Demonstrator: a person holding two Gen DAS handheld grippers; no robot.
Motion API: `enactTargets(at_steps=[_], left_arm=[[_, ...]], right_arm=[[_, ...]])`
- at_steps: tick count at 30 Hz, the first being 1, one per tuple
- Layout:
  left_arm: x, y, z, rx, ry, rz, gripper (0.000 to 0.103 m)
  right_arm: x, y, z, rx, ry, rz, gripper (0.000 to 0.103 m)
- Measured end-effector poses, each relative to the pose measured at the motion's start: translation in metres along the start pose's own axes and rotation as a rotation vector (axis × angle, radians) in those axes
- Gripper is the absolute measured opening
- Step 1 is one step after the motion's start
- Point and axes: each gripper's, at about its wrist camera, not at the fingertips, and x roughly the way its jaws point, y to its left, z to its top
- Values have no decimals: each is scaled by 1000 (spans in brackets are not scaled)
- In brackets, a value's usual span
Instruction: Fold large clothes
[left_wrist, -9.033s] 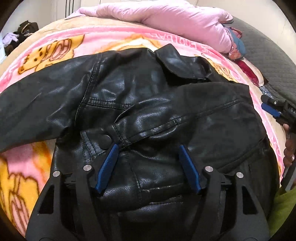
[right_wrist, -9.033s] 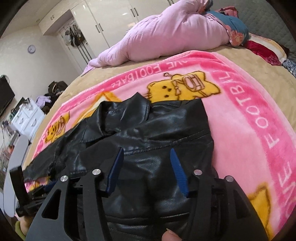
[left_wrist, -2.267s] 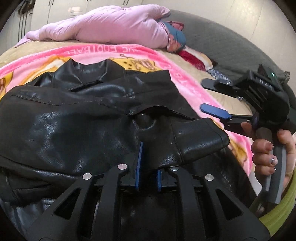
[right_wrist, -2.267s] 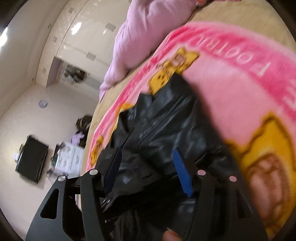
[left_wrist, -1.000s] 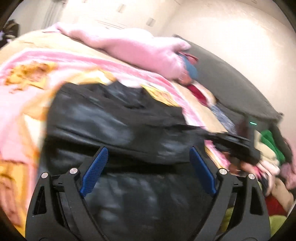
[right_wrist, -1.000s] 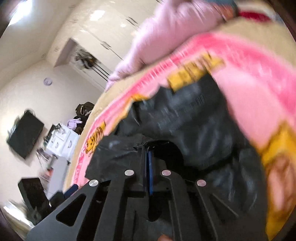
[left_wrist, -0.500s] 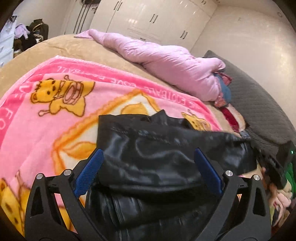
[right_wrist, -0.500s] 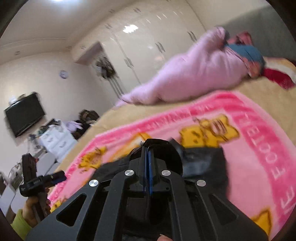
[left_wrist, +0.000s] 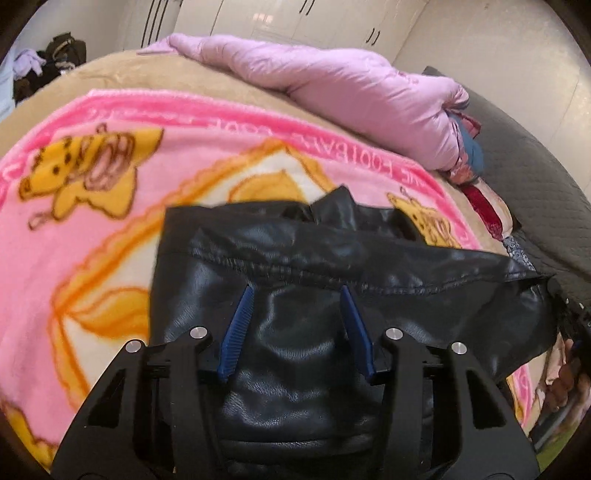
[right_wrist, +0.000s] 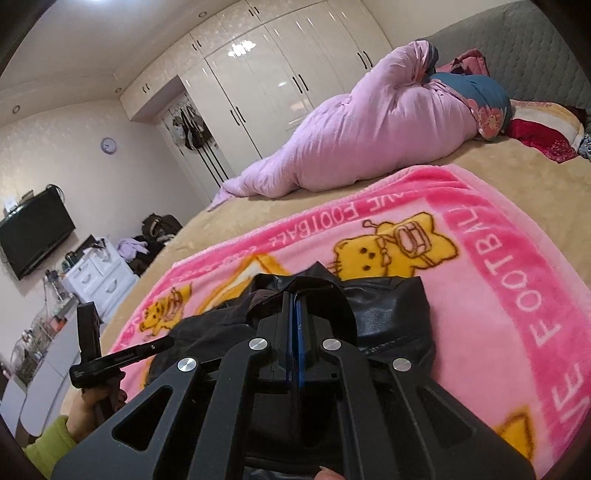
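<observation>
Across the middle of the left wrist view, the black leather jacket (left_wrist: 295, 266) lay bunched on the pink cartoon blanket (left_wrist: 92, 221), a pink quilt (left_wrist: 332, 92) heaped behind it at the top of the frame. Low in that frame the left gripper (left_wrist: 297, 317) stood part open over the leather, its jaws having just been closing, blue pads (left_wrist: 238, 325) not yet pressing. At lower centre of the right wrist view, the right gripper (right_wrist: 295, 328) was clamped tight on a fold of the jacket.
</observation>
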Motion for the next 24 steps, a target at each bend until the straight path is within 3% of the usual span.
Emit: enactTargets(at_steps=[10,11,14,15,20,24], left_arm=[[33,-5,-28,45,93,3,41],[35,-4,-29,45,100,6,41],[36,-2,-30,41,103,2,41],[36,-1,-30,40,102,0,41],[38,-1,-33,51,92,4,41],[38,-3,-33,61,87,12,42]], right_arm=[[19,-19,-10,48,116,-100,3],[21,-22,-11,61,134,-126,8],[18,-36,-11,90,122,-265,34],[12,-41,-10,103,96,-284,34],[4,-32,-7,84,36,-200,30],[26,3,-10,-37,69,-159,30]])
